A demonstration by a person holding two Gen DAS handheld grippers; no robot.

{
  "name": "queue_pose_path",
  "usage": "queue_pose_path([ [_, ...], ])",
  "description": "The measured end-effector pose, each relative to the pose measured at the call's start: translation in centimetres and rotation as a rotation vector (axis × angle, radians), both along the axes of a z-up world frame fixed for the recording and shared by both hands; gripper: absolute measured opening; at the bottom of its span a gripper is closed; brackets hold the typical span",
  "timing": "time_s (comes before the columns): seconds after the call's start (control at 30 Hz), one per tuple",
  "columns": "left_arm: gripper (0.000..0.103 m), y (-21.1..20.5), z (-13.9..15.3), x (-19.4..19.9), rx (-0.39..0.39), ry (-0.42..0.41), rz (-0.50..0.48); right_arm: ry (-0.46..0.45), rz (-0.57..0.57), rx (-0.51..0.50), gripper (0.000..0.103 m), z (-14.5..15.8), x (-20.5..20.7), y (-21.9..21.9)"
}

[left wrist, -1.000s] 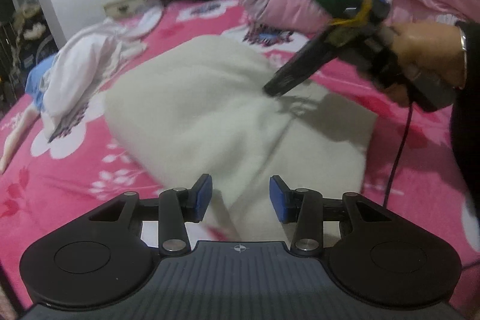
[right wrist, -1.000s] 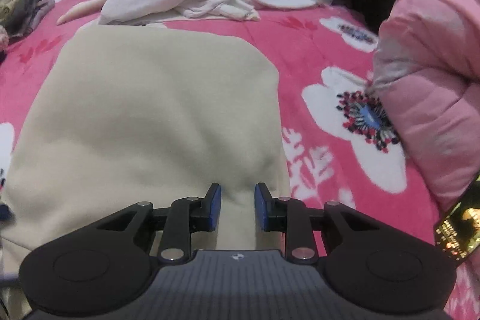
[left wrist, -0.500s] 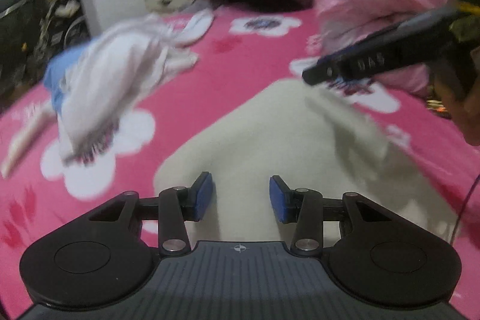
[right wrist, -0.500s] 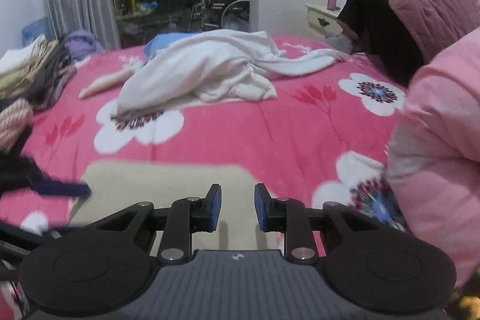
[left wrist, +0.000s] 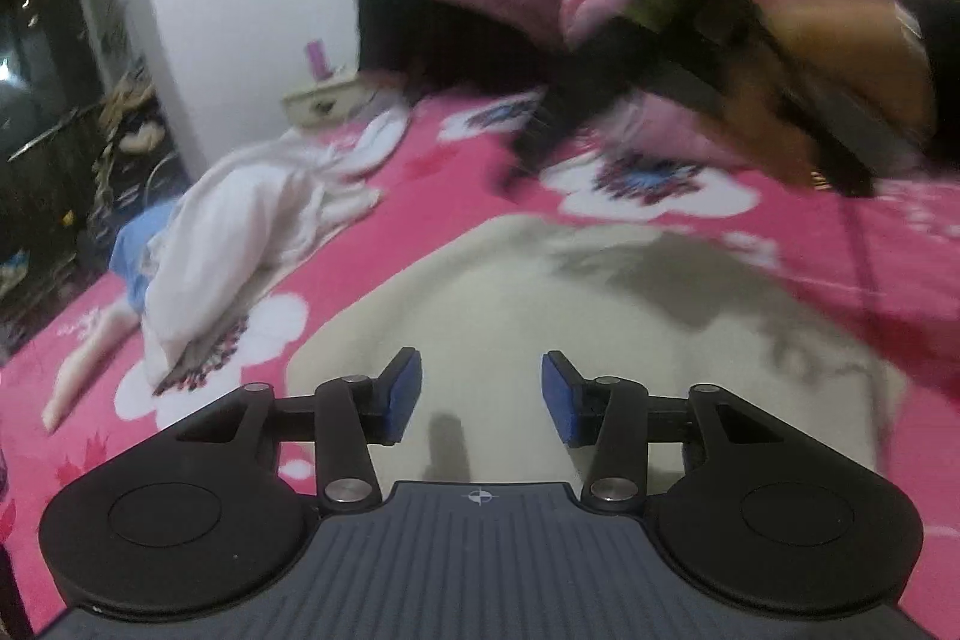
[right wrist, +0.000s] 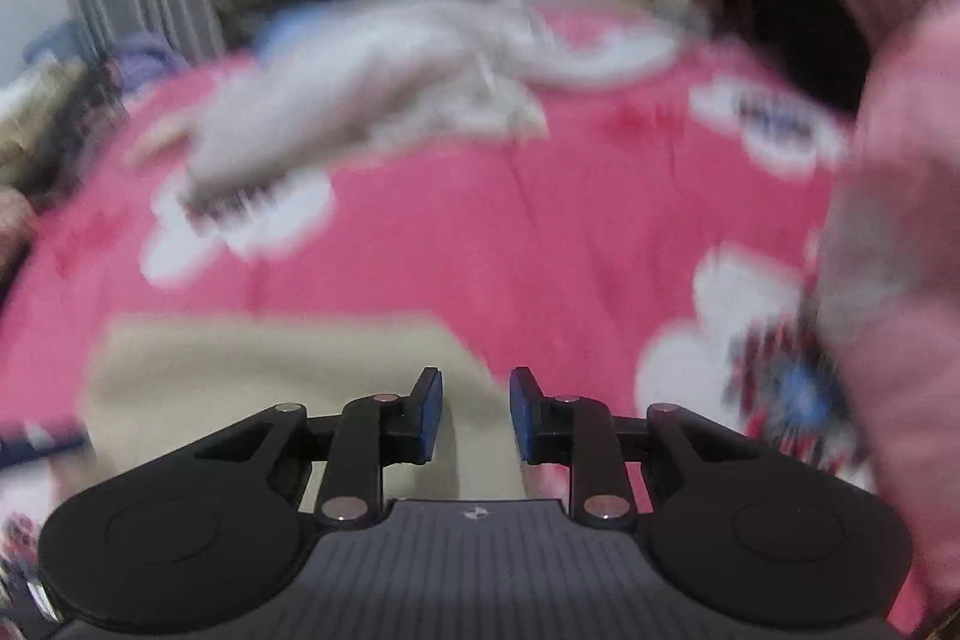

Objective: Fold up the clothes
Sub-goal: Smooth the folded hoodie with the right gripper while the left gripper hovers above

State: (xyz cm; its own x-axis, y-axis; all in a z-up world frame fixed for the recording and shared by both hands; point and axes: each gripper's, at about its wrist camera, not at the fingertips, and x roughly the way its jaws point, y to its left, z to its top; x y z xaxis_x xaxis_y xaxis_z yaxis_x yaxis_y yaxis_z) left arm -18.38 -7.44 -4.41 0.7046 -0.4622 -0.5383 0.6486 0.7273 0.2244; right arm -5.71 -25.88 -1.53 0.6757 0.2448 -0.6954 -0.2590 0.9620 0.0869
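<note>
On one pink bed [left wrist: 456,172]: one cream garment [left wrist: 540,316], two tools.

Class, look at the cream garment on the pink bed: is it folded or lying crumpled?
Folded. The cream garment lies flat on the bedspread as a compact shape with smooth edges, unlike the crumpled white clothes beyond.

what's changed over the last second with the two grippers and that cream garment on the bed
The right gripper has lifted off the cream garment and hangs above it, empty. The left gripper has swung toward the white clothes pile, its jaws just opening a little with nothing between them. The garment still lies flat on the pink bedspread; the pile is untouched.
</note>
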Motion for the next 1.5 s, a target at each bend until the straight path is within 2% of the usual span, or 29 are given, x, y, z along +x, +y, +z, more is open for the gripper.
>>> queue_pose_path([
  [0.07,0.047,-0.2,-0.7,-1.2,0.033,0.035,-0.043,-0.019,0.109,0.075,0.027,2.4,-0.7,2.5],
  [0.17,0.047,-0.6,-2.1,-2.4,0.081,0.041,-0.062,0.003,0.316,0.066,0.027,2.8,-0.9,8.0],
  [0.23,0.047,-0.7,-2.4,-2.8,0.092,0.019,-0.068,0.086,0.408,0.023,0.026,0.7,-0.1,11.4],
  [0.33,0.046,-0.6,-2.8,-2.3,0.09,0.04,-0.041,0.169,0.436,-0.048,0.03,-4.9,1.6,14.1],
  [0.43,0.046,-0.3,-2.9,-1.8,0.072,0.058,-0.041,0.223,0.396,0.057,0.032,-6.8,3.0,13.5],
  [0.57,0.046,-0.4,-3.3,-2.0,0.078,0.043,-0.05,0.183,0.424,-0.008,0.032,-6.6,2.2,14.4],
  [0.73,0.046,-0.3,-3.2,-2.0,0.065,0.052,-0.04,0.155,0.39,-0.011,0.034,-6.6,2.0,15.1],
  [0.83,0.046,-0.5,-3.1,-2.3,0.073,0.039,-0.056,0.083,0.358,0.027,0.032,-4.5,1.2,13.7],
  [0.9,0.046,-0.7,-3.1,-2.2,0.09,0.034,-0.06,0.018,0.294,0.1,0.031,-1.9,0.7,11.1],
  [0.97,0.046,-0.6,-3.0,-1.9,0.084,0.051,-0.057,-0.026,0.213,0.111,0.031,0.3,0.7,7.7],
  [1.03,0.046,-0.7,-3.0,-1.8,0.081,0.062,-0.053,-0.015,0.151,0.055,0.032,0.7,1.5,4.9],
  [1.07,0.046,-0.7,-2.9,-1.7,0.081,0.066,-0.051,0.019,0.118,0.047,0.029,0.2,2.2,3.7],
  [1.1,0.046,-0.7,-2.9,-1.8,0.083,0.067,-0.05,0.062,0.085,0.047,0.025,-0.6,2.9,2.6],
  [1.17,0.046,-0.7,-3.1,-1.8,0.085,0.066,-0.05,0.139,0.033,0.061,0.024,-3.0,4.2,1.1],
  [1.27,0.046,-1.0,-3.1,-2.3,0.084,0.066,-0.047,0.163,0.011,0.085,0.02,-6.6,4.9,0.8],
  [1.3,0.046,-1.0,-3.1,-2.2,0.081,0.07,-0.043,0.154,0.011,0.074,0.02,-7.0,4.9,1.0],
  [1.4,0.046,-0.9,-3.0,-2.2,0.071,0.083,-0.035,0.136,0.021,0.03,0.02,-6.2,4.7,1.5],
  [1.5,0.046,-0.6,-2.6,-2.2,0.055,0.103,-0.027,0.087,-0.026,0.044,0.022,-2.6,2.8,-0.6],
])
